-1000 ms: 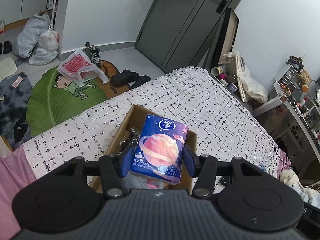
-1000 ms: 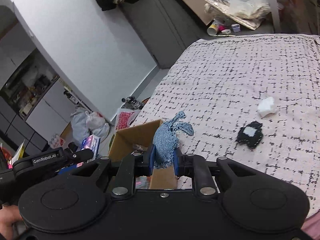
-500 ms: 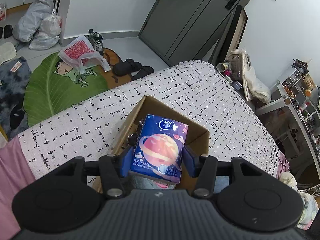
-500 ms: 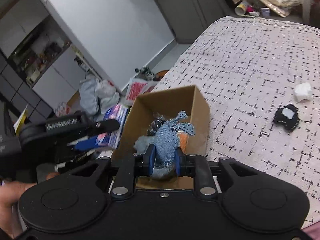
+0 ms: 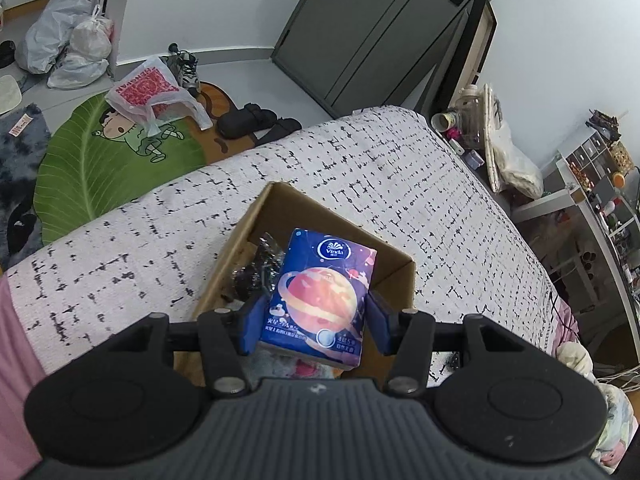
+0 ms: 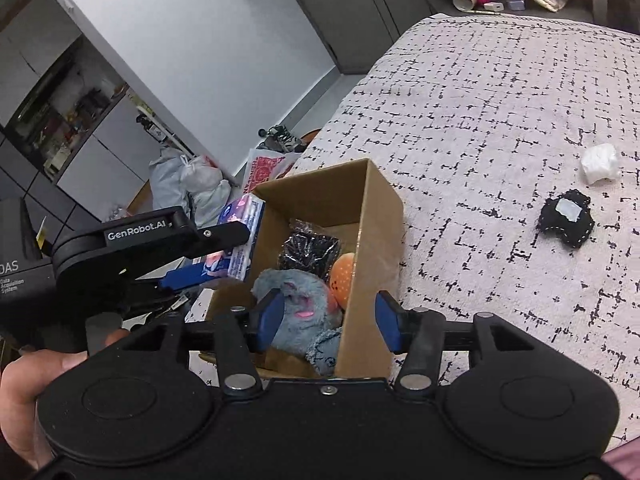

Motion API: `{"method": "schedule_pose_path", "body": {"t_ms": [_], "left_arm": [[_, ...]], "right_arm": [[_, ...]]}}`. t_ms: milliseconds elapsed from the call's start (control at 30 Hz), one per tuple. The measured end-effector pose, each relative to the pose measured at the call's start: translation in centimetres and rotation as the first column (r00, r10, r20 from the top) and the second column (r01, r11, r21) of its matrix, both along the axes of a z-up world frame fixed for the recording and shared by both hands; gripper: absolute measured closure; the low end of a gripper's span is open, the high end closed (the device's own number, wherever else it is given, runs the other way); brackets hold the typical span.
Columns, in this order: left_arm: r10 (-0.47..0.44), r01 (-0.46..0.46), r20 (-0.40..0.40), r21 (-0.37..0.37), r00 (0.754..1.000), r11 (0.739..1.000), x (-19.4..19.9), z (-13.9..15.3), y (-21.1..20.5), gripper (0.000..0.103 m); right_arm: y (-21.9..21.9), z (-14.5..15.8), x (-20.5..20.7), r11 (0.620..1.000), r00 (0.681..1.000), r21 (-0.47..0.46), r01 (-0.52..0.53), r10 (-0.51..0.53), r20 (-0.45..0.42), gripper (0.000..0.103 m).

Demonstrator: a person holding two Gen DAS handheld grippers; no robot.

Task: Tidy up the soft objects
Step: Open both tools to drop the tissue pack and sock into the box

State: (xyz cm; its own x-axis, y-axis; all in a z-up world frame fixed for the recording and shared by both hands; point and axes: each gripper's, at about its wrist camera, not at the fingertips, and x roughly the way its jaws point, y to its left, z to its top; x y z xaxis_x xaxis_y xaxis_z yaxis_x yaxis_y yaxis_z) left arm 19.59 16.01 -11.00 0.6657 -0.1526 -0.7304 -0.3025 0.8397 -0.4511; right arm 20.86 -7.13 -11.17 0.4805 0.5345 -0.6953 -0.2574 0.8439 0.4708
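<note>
Opening your right gripper has dropped the frayed blue denim scrap into the brown cardboard box beside the grey plush; its fingers now gape empty. Your left gripper still clamps the blue planet-printed tissue pack above the box, next in.

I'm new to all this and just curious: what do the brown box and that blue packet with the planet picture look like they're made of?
The box looks like plain corrugated cardboard: matte brown walls with raw cut edges. The packet, clamped in the left gripper, seems to be soft tissues in thin printed plastic film, judging by its faint sheen and slightly rounded corners, though the contents are hidden.
</note>
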Motion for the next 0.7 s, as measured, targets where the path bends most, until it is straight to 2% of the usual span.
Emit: {"method": "schedule_pose_path", "body": {"t_ms": [233,300,433,700], "left_arm": [[-0.017,0.017,0.013,-0.005,1.000,1.000,1.5,0.0,-1.3,0.050],[-0.024,0.025,0.040,-0.014,0.999,1.000,1.7,0.2,-1.7,0.045],[-0.008,0.008,0.051,0.002,0.999,1.000,1.8,0.7,-2.6,0.028],[-0.006,0.003,0.040,0.058,0.999,0.998,1.6,1.3,-4.3,0.026]], "right_arm": [[-0.9,-0.5,0.8,1.000,1.000,-0.001,0.019,-0.019,-0.008,0.048],[-1.2,-0.5,1.0,1.000,1.000,0.003,0.022,-0.022,-0.010,0.048],[-2.1,-0.3,1.1,0.999,1.000,0.015,0.029,-0.029,-0.009,0.046],[-4.3,0.1,1.3,0.999,0.998,0.001,0.054,-0.054,-0.013,0.041]]}}
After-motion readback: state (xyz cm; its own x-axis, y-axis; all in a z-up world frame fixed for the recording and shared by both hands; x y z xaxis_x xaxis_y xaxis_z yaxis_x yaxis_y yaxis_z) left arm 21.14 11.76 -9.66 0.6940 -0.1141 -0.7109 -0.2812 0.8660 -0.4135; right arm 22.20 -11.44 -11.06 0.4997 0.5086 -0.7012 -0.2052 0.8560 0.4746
